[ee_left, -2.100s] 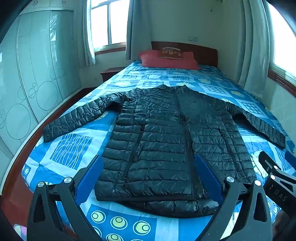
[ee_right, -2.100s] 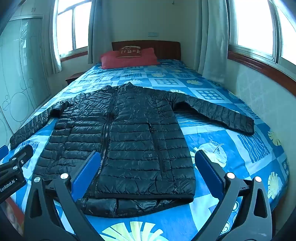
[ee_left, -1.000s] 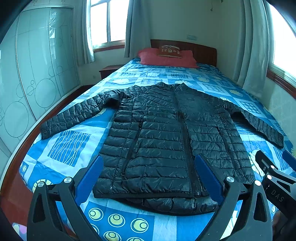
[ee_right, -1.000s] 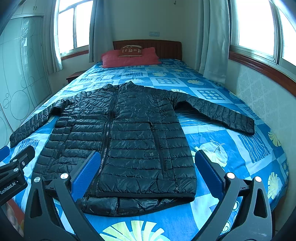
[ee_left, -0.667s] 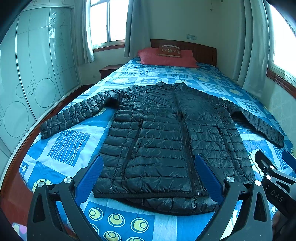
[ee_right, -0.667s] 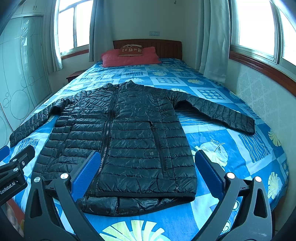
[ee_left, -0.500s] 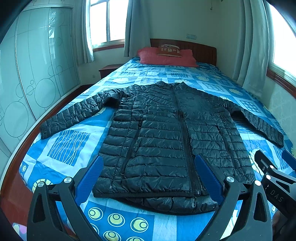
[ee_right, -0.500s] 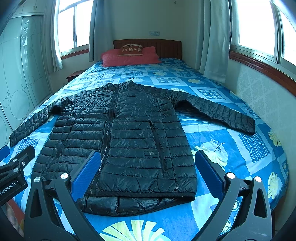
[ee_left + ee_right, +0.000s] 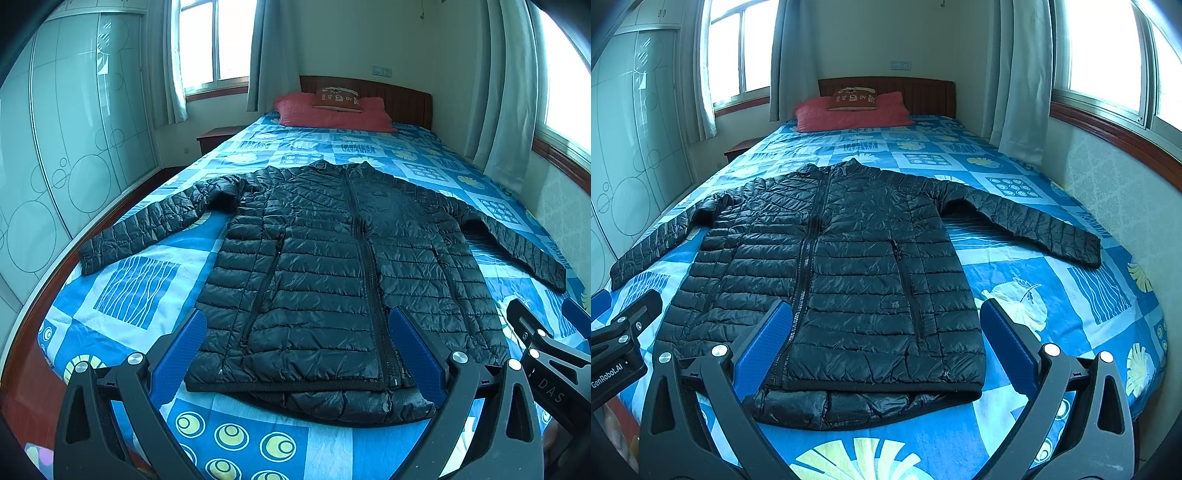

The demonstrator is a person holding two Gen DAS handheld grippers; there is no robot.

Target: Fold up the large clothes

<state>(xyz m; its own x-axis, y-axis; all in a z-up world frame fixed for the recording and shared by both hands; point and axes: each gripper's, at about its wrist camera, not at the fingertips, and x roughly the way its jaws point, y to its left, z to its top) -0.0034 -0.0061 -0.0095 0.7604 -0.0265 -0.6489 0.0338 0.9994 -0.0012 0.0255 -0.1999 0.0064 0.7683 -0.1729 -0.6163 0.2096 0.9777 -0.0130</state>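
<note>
A black quilted puffer jacket (image 9: 332, 269) (image 9: 842, 266) lies flat and zipped on the blue patterned bed, collar toward the headboard and both sleeves spread out to the sides. My left gripper (image 9: 297, 350) hovers open above the hem, nothing between its blue pads. To its right, over the jacket's right half, my right gripper (image 9: 886, 343) also stands open and empty. Each gripper shows at the edge of the other's view.
Red pillows (image 9: 332, 114) rest against the wooden headboard. A glass-fronted wardrobe (image 9: 74, 155) lines the left side past the bed's wooden edge (image 9: 48, 280). A papered wall (image 9: 1126, 206) and window sill run close along the right. Curtains hang at both windows.
Both views have risen and tilted slightly since two seconds ago; in the last second almost nothing moves. Jacket unchanged, both grippers stay open.
</note>
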